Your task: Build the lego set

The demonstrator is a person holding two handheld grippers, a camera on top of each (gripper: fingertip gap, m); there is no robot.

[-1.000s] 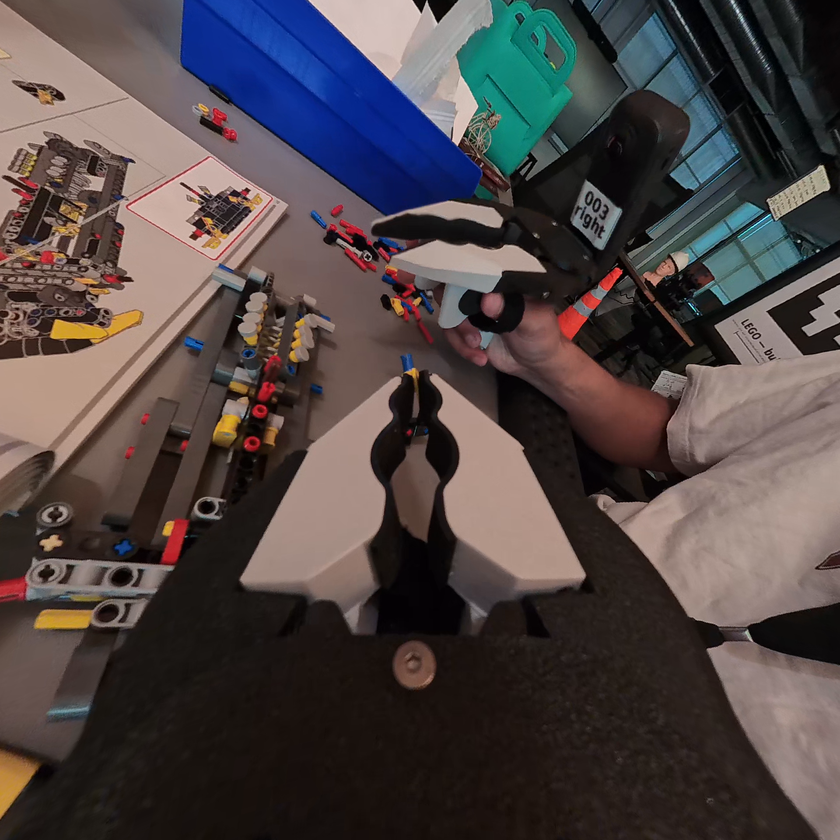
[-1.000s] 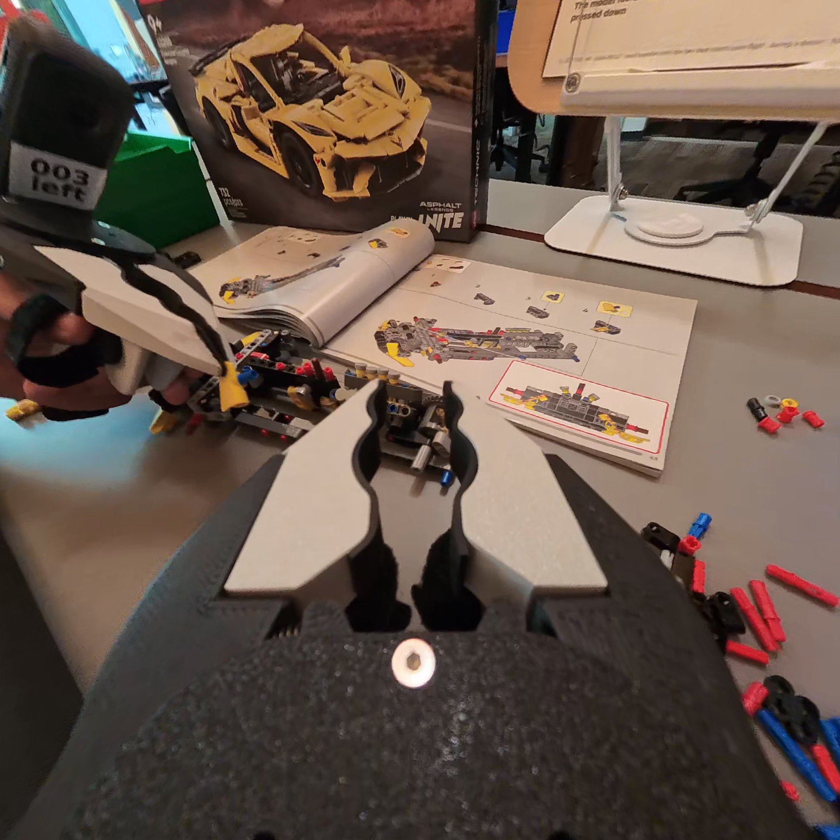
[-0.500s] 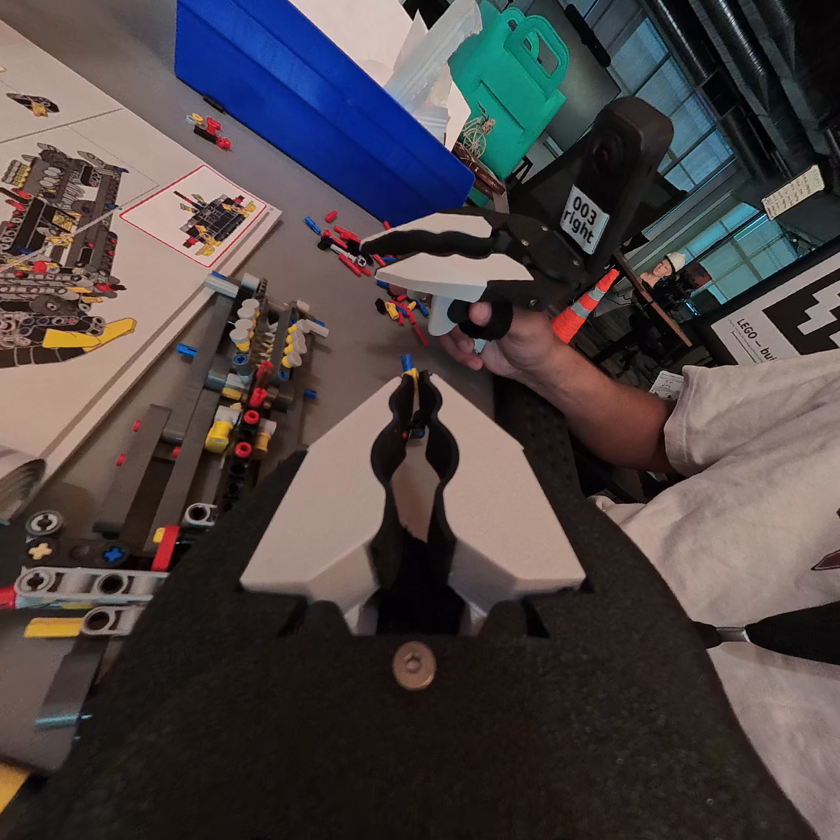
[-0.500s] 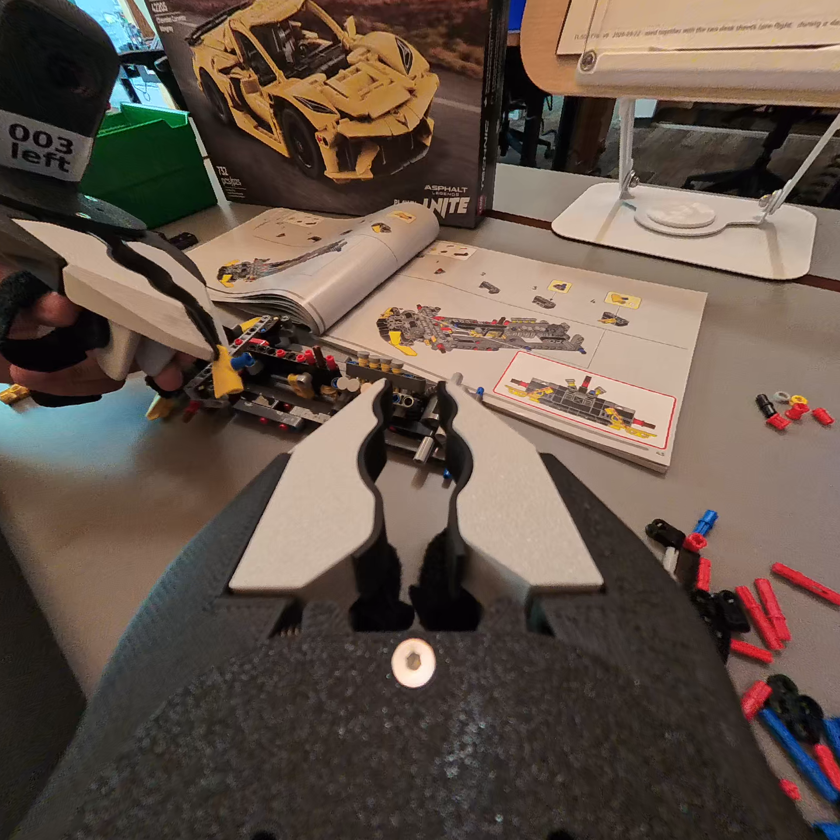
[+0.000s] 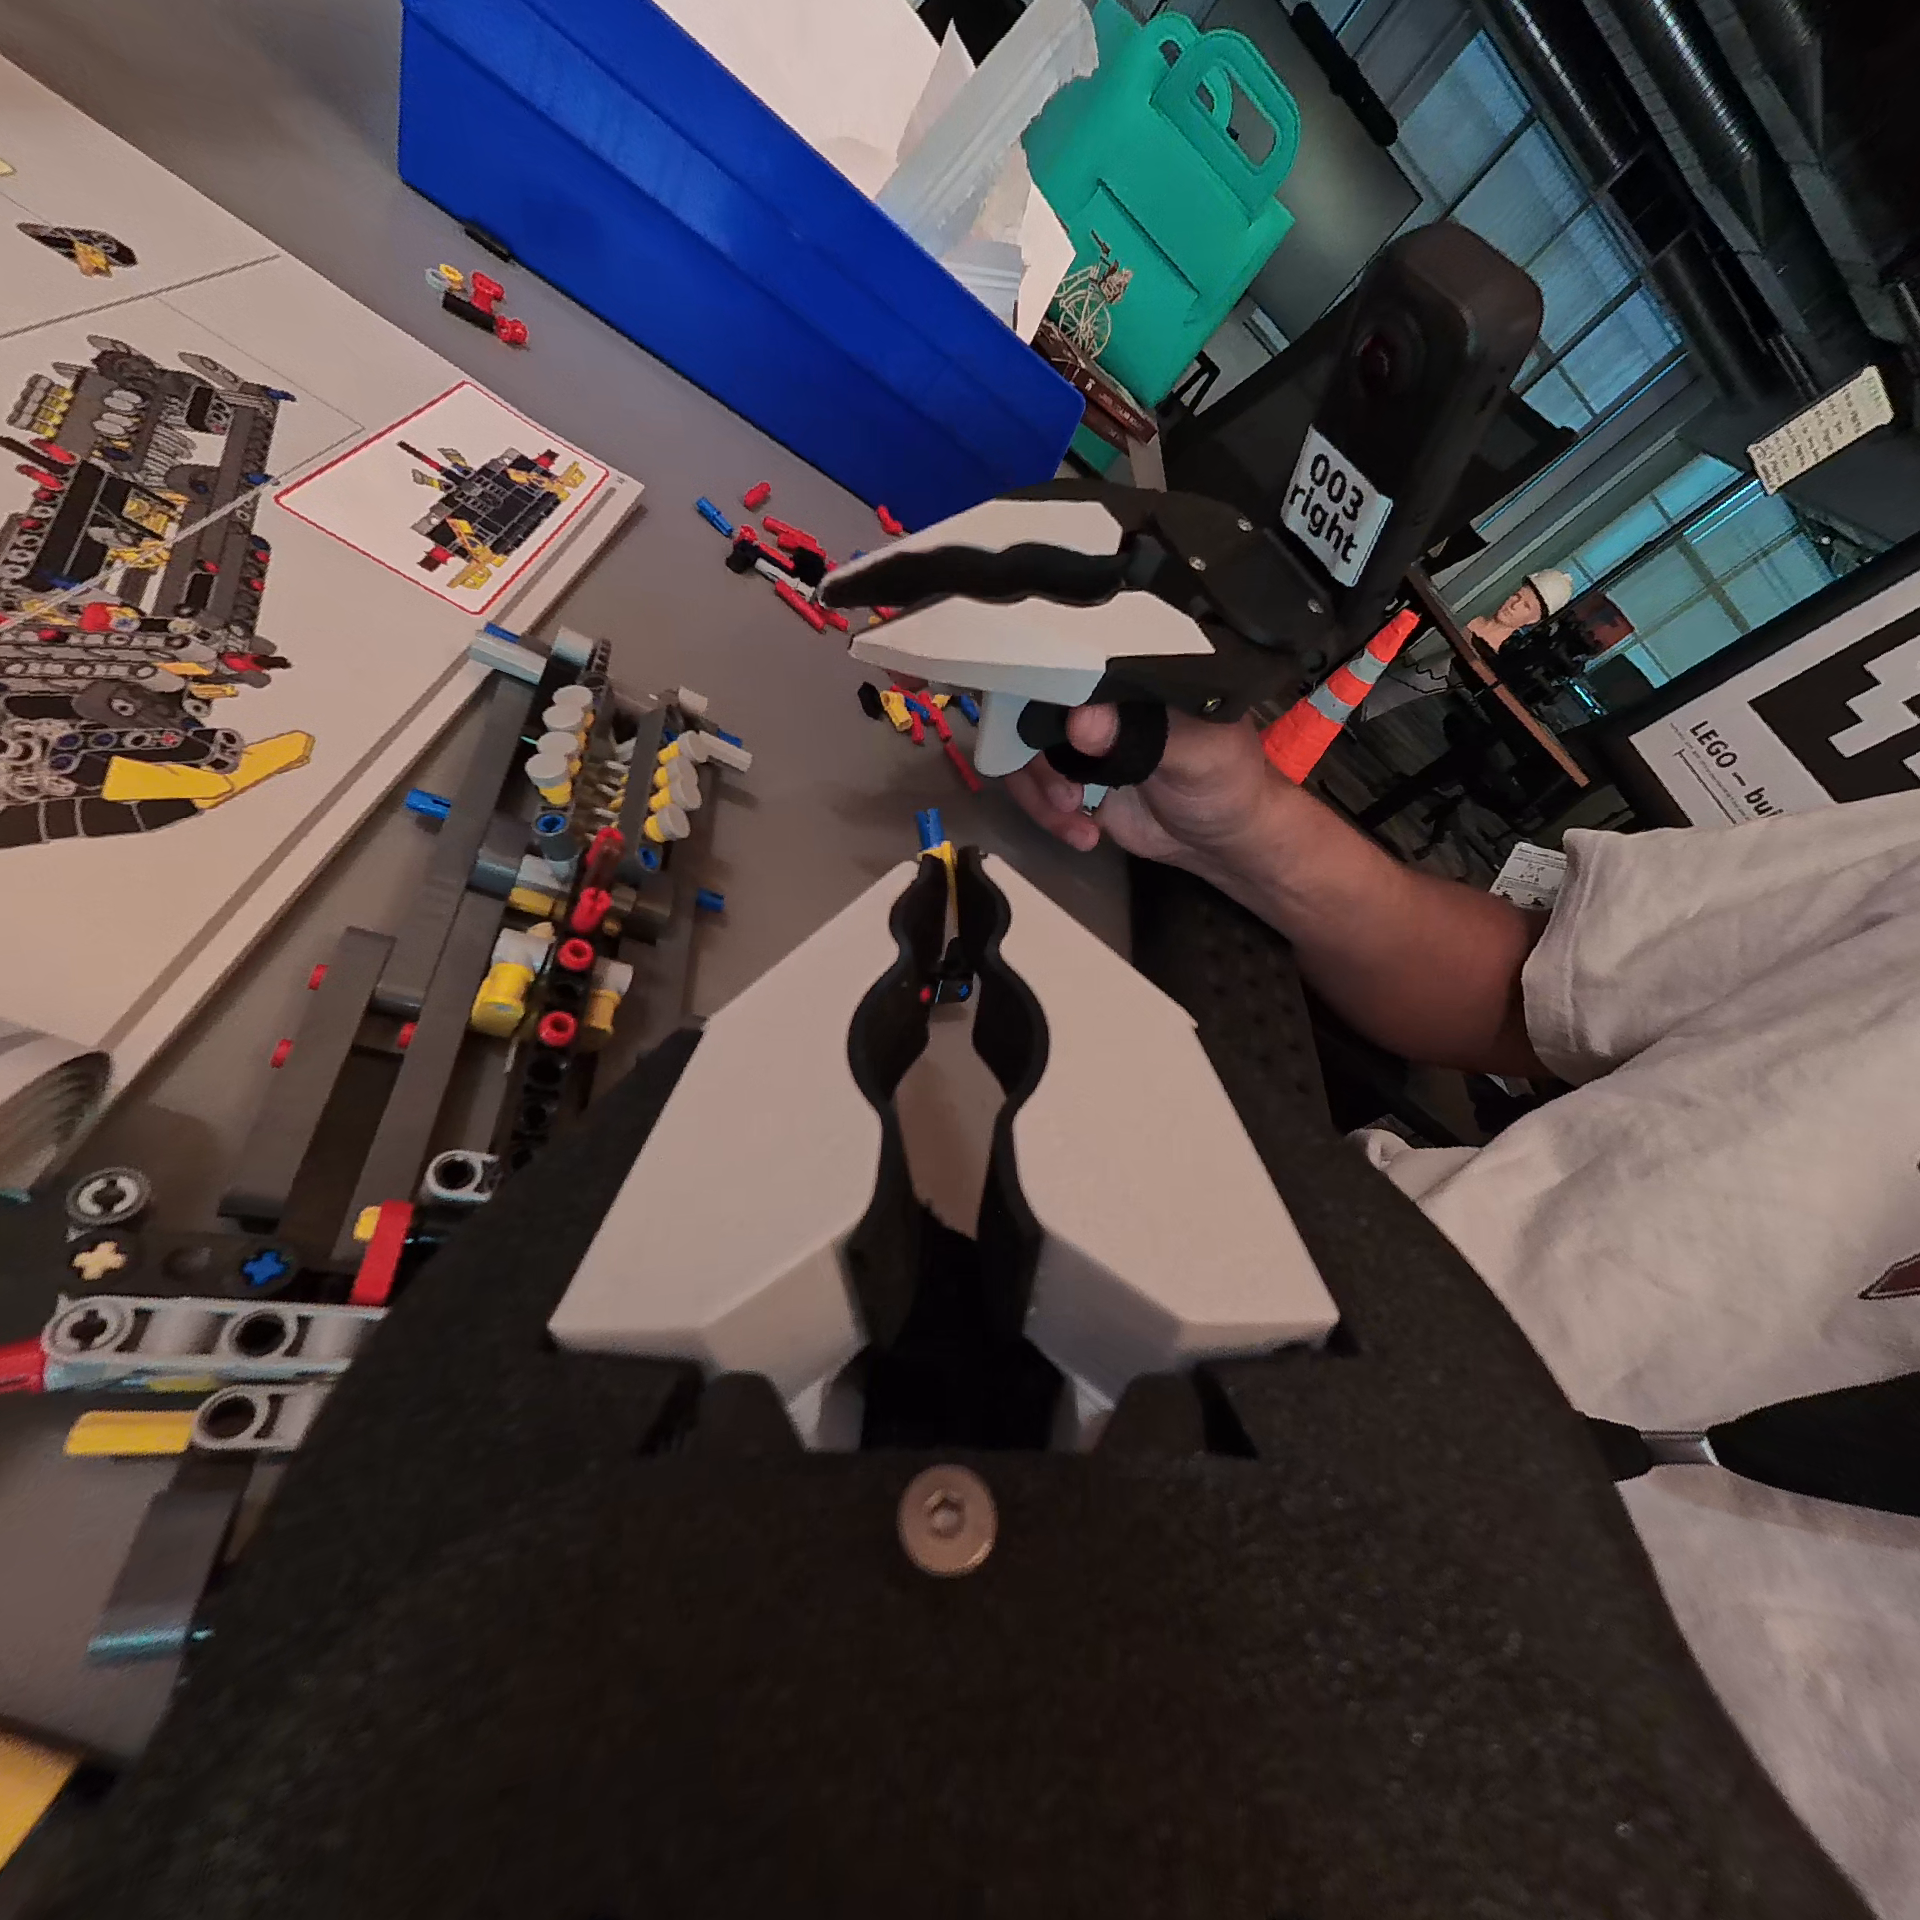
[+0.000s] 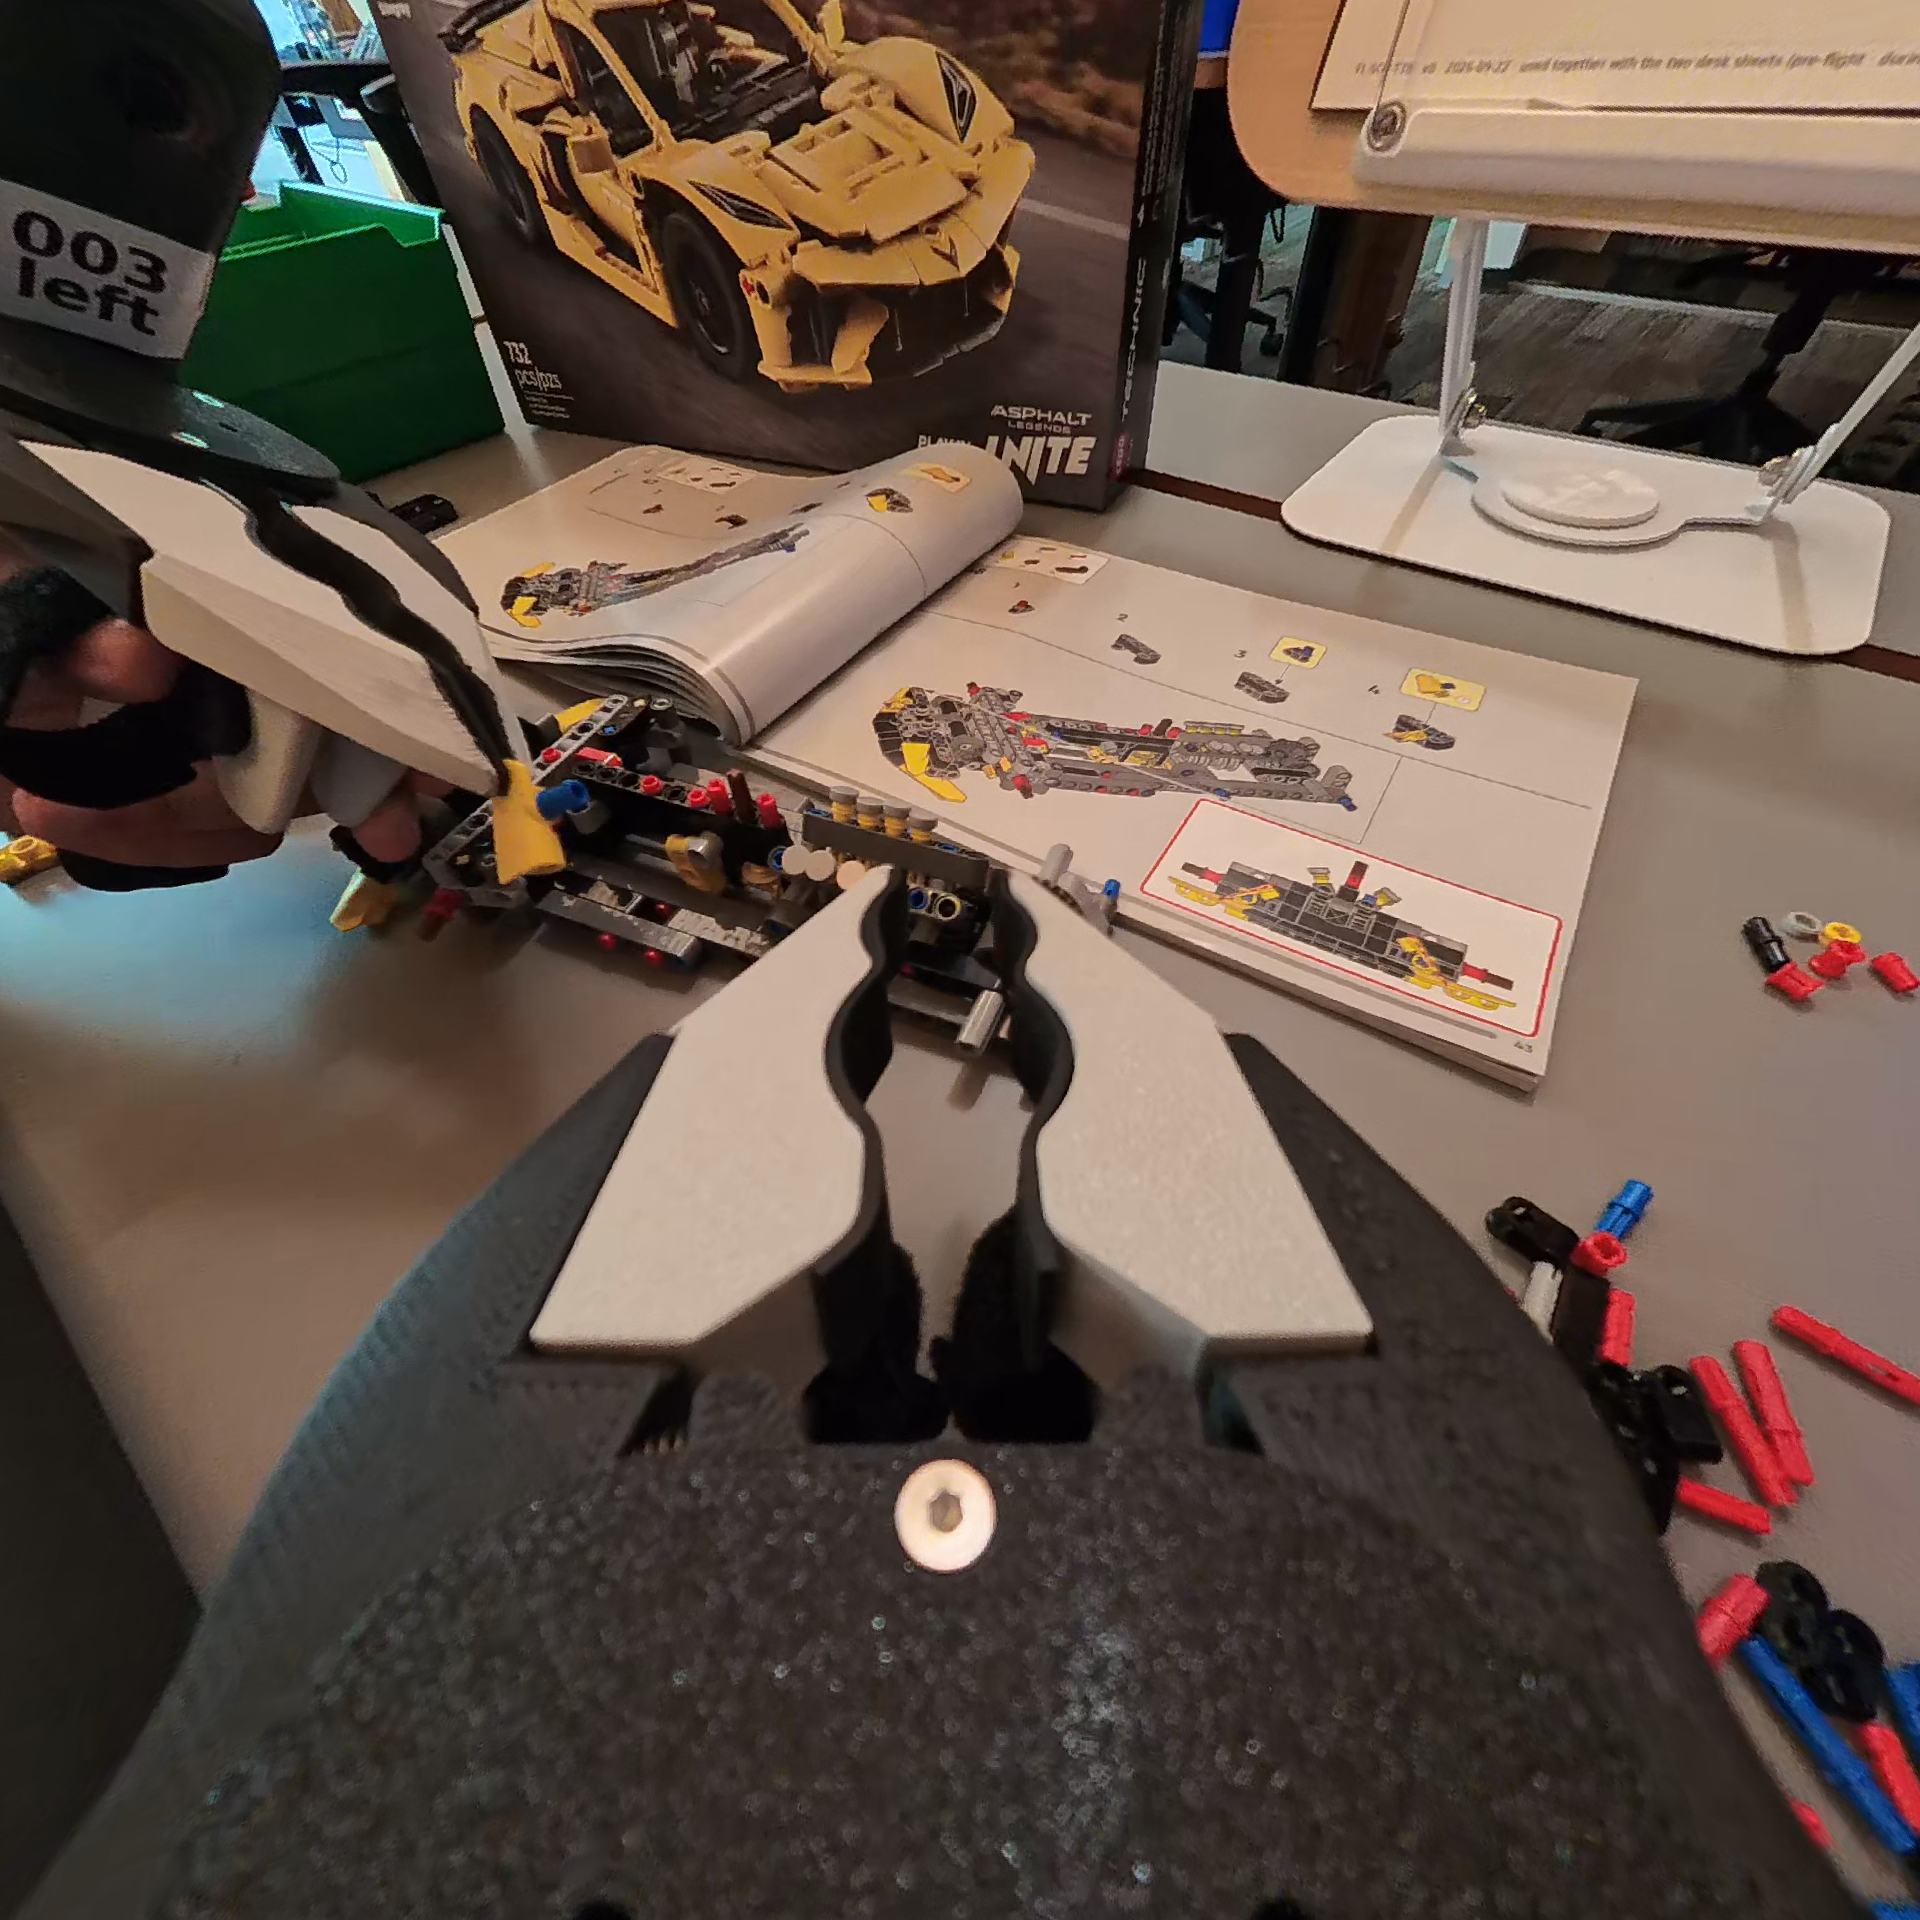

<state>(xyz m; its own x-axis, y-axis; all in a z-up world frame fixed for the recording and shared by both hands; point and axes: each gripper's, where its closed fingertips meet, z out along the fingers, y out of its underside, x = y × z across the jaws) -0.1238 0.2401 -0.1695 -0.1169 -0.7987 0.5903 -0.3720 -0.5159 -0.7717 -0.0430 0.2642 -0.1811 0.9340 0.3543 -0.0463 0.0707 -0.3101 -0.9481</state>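
My left gripper (image 5: 943, 868) is pinched together on a small yellow piece (image 6: 525, 826) that carries a blue pin (image 5: 928, 826) at its far end; in the right wrist view the same gripper (image 6: 509, 769) holds this piece just above the near end of the partly built chassis (image 6: 717, 862). My right gripper (image 6: 940, 904) has its fingers apart and holds nothing; through the gap between them I see the other end of the chassis, which lies below and beyond the tips. From the left wrist view, my right gripper (image 5: 847, 623) hangs in the air over the table (image 5: 790, 821), fingers parted, gripped by my right hand (image 5: 1153, 790).

The chassis (image 5: 540, 914) lies on the grey table, alongside the near edge of the open instruction booklet (image 6: 1195, 748). Loose red, blue and black pins (image 6: 1714, 1423) are scattered to my right, with a smaller cluster (image 6: 1829, 951) farther out. Behind the booklet stands the set's box (image 6: 810, 208), showing a yellow car, with a green bin (image 6: 332, 322) to its left and a white stand (image 6: 1590, 530) to its right. A blue bin (image 5: 717, 239) sits at the table's far side in the left wrist view.
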